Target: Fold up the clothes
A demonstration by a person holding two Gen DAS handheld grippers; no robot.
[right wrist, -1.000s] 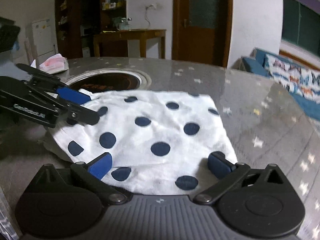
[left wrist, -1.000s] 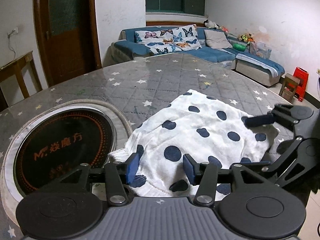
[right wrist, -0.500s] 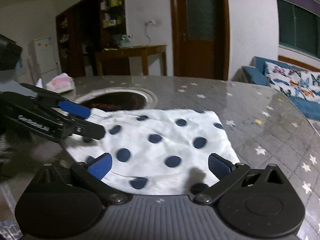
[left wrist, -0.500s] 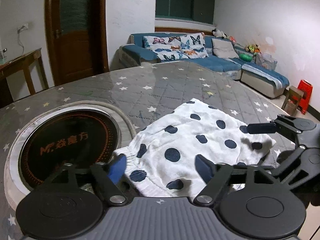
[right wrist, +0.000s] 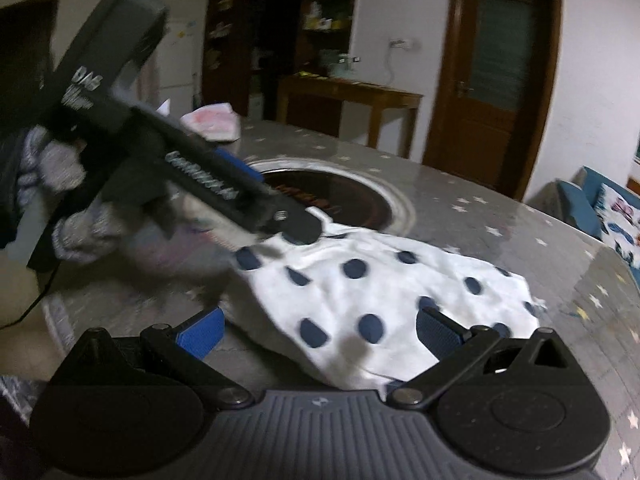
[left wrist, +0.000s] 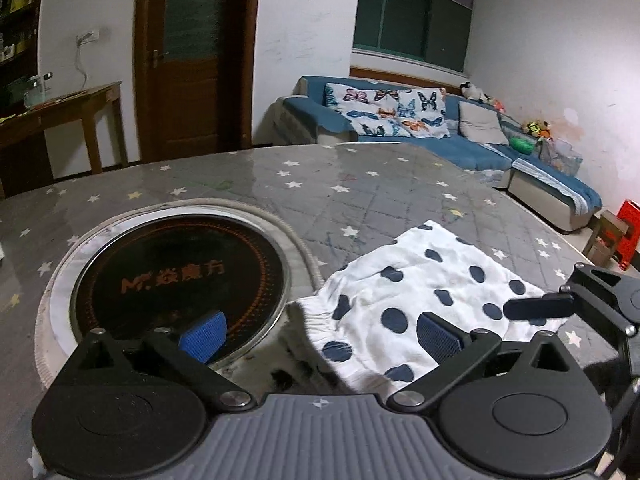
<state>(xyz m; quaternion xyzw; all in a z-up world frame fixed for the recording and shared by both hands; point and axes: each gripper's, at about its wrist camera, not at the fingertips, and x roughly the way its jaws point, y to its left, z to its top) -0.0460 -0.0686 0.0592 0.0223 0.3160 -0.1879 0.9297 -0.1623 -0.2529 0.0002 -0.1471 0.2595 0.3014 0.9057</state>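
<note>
Polka-dot garment (left wrist: 416, 304) lies flat just ahead of both grippers, left gripper (left wrist: 320, 332) and right gripper (right wrist: 320, 330) spread wide, holding nothing. Looks soft, light, floppy; I'd pinch the elastic hem (left wrist: 316, 320).

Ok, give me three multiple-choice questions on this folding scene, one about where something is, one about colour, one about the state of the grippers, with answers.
1. Where does the polka-dot garment lie?
A. on the sofa
B. on the table beside the round cooktop
C. on the floor

2. What colour are the garment's dots?
A. red
B. green
C. dark blue

3. How do the left gripper and right gripper stand?
A. both open, holding nothing
B. both shut on cloth
C. only the left shut

Answers:
1 B, it lies flat on the starred table, its edge next to the cooktop.
2 C, dark blue dots on white cloth.
3 A, each pair of blue pads is spread wide with nothing between.
</note>
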